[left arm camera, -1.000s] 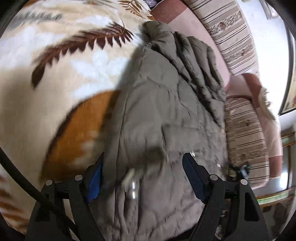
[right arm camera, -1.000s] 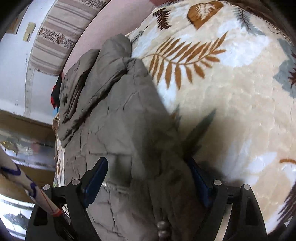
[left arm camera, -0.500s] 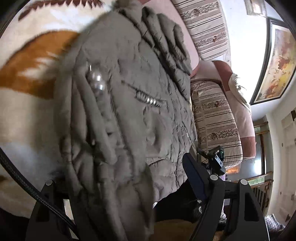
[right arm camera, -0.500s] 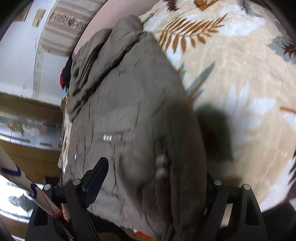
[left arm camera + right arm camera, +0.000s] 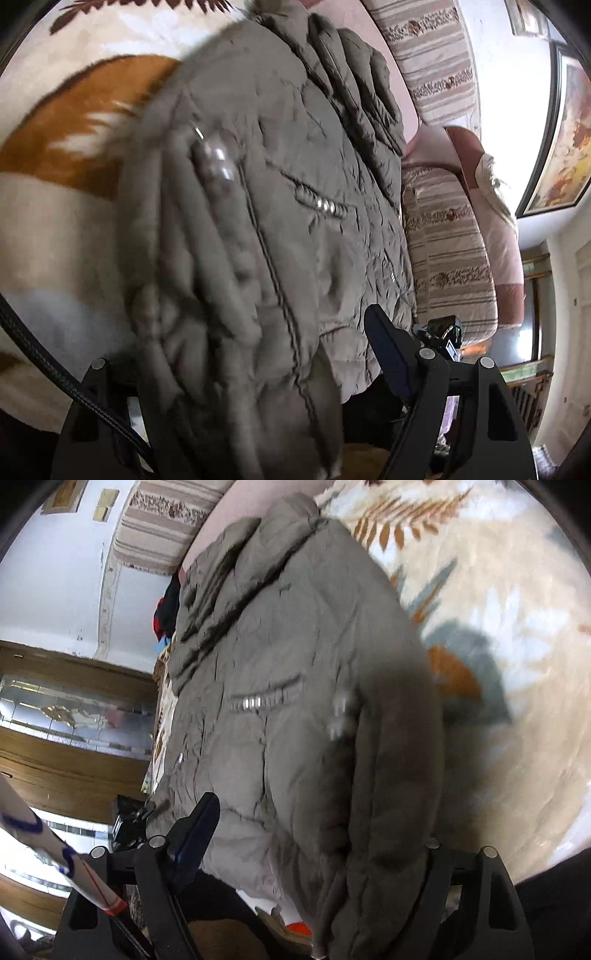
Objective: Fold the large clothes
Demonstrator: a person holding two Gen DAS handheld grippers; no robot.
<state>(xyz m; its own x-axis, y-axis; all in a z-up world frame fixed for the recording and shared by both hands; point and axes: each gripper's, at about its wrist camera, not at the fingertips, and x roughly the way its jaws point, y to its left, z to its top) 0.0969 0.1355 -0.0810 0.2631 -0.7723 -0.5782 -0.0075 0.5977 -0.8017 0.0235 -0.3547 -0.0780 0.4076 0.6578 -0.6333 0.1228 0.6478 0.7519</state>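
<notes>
We're right up against a big grey-brown quilted jacket, spread over a cream blanket with brown and orange leaf print, and it fills most of both views. On the left wrist view, our left gripper has a thick bunched fold of the jacket's edge lying between its fingers; the right-hand finger stands clear of the fabric with its blue pad showing, the other finger is buried under the cloth, so we can't tell whether it is pinching or just spread wide around the fold. Pearly snap buttons gleam on that fold, and a silvery zip pocket sits further out. Over on the right wrist view, our right gripper shows the same picture mirrored: one finger bare and apart from the jacket, the other hidden beneath a rolled edge, grip unclear. A striped sofa cushion lies beside the jacket, and a framed painting hangs on the wall.
</notes>
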